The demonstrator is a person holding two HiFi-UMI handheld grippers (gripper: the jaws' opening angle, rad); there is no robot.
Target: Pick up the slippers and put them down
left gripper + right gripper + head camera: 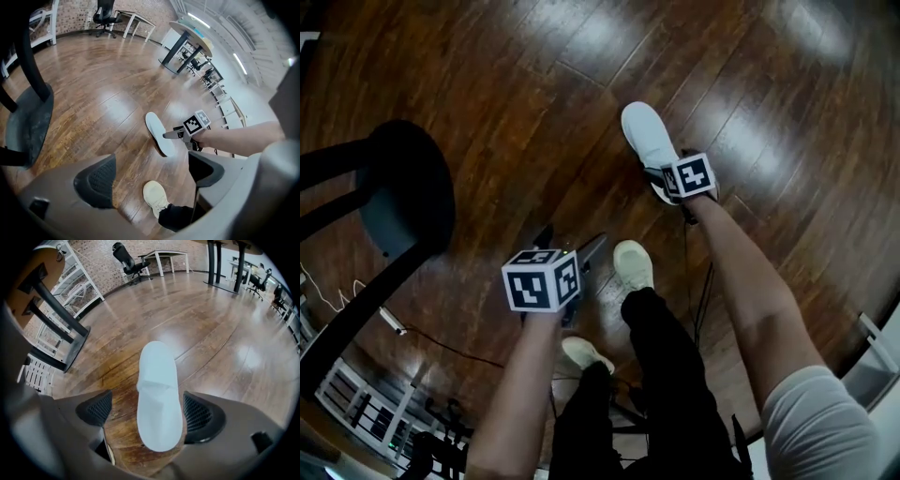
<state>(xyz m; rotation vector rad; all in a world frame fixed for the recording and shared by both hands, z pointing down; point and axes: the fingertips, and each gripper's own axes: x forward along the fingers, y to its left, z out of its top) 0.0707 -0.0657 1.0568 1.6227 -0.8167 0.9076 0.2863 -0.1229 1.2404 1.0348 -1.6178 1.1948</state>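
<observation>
White flat fabric slipper (158, 394) on dark wood floor (211, 324), between right gripper (147, 411) jaws, spread; contact unclear. Left gripper (151, 174) spread wide, empty. Head view: marker cube (689, 175) hides slipper heel.

Slipper (158, 399) between right claw (149, 411) jaws, ahead of shoe (633, 264); stool (408, 187) far left.

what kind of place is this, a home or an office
Most likely an open-plan office or workshop, not a home: a swivel chair and a desk stand by a brick wall, rows of desks fill the background, and the wood floor stretches wide.
</observation>
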